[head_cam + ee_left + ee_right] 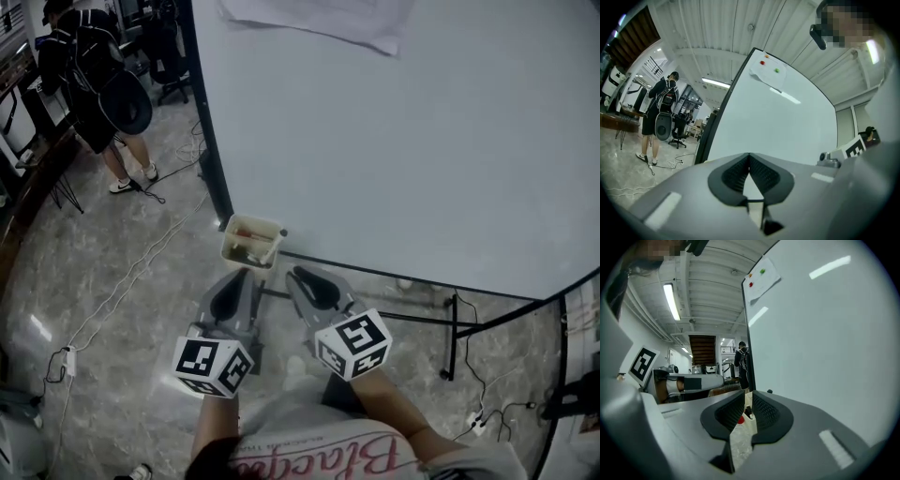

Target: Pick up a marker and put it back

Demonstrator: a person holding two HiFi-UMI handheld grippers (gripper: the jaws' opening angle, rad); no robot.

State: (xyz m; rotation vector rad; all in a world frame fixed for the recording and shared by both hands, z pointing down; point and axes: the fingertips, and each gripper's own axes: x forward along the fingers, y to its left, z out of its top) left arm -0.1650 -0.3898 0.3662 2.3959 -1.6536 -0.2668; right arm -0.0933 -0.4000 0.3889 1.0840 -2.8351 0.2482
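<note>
A small cream marker box [251, 242] hangs at the lower left corner of the whiteboard [394, 131], with a red-capped marker [247, 233] lying in it. Both grippers are just below the box and point up at it. My left gripper [242, 274] is shut, its pads meeting at the tip [749, 157] with nothing between them. My right gripper [292, 274] is open by a narrow gap [748, 397] and holds nothing. Through that gap I see the box [748, 405] and a red marker cap [740, 420] beyond the jaws.
A person [98, 84] with a backpack stands at the far left on the stone floor. Cables [141, 272] and a power strip [68, 361] lie on the floor to the left. The whiteboard's black stand [450, 328] runs along the right. A paper sheet [319, 19] is pinned to the board's top.
</note>
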